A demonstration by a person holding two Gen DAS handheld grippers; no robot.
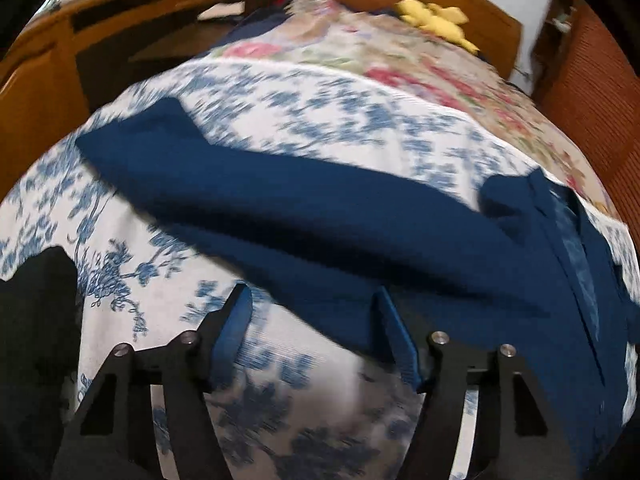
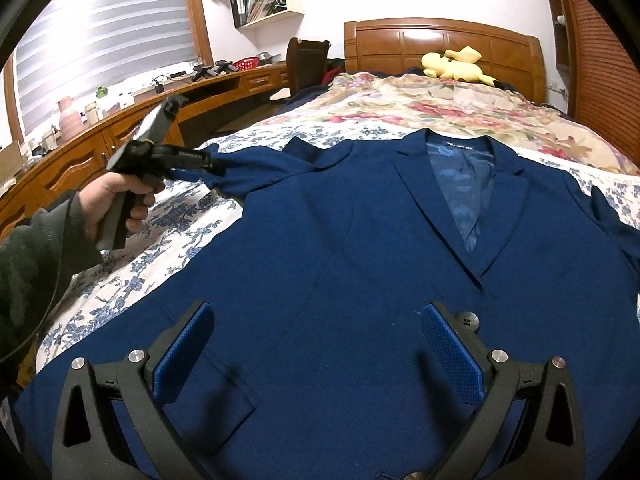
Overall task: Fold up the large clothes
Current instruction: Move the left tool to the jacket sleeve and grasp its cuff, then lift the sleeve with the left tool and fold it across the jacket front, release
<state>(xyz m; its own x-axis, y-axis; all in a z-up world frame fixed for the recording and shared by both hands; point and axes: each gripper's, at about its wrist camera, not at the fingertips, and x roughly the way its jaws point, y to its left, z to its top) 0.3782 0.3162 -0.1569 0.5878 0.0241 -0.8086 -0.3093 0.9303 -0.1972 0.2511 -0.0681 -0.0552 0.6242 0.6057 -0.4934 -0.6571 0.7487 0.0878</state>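
Navy jacket lies face-up and spread on the bed, nothing folded yet. Left gripper fingers sit part-open beside the sleeve, holding nothing; right gripper hovers wide and empty.

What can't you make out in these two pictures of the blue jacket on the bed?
- Left wrist view: motion blur hides whether the left hand-held gripper presses the sleeve; in the right wrist view its tips are too small.
- Right wrist view: the hem of the jacket is cut off by the bottom edge and partly covered by the right hand-held gripper.
- Right wrist view: the writing on the collar label is too small.
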